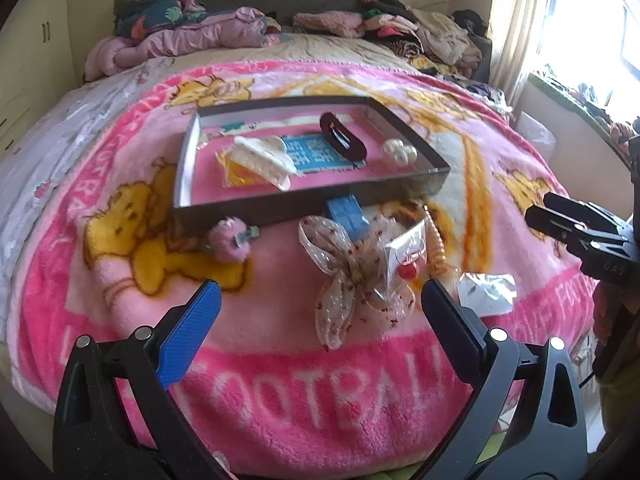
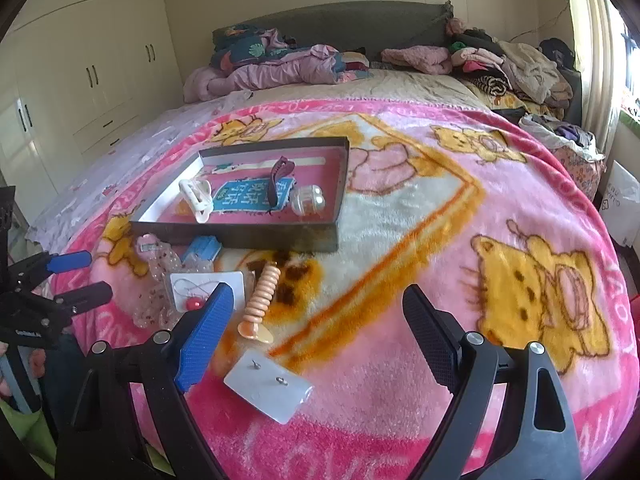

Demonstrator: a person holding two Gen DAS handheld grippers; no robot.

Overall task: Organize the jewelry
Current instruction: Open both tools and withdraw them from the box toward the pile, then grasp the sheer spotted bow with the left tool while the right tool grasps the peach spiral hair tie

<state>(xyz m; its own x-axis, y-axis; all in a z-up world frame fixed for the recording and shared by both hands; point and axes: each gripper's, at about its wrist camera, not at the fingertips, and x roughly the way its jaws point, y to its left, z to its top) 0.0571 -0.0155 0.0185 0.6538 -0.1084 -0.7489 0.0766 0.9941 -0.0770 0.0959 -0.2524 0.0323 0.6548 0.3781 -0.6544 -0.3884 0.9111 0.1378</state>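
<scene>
Both black tongs (image 1: 320,300) (image 2: 318,304) carry one blue pad, one black pad and silver pins.

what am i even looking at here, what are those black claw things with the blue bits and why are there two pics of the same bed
The claws are hand-held grippers, one in each of a person's hands, each with a fisheye camera looking along its fingers. One picture is from the left gripper, the other from the right gripper; each also shows in the other's view, at the edge. Both stand open and hold nothing.

Below them is a bed with a pink cartoon blanket. On it sits a shallow dark tray holding a white hair claw, a dark hair clip and a pearly piece. In front of the tray, loose on the blanket: a sheer dotted bow, a pink pompom, a small blue box, a peach spiral tie, a carded necklace and a card with earrings.
</scene>
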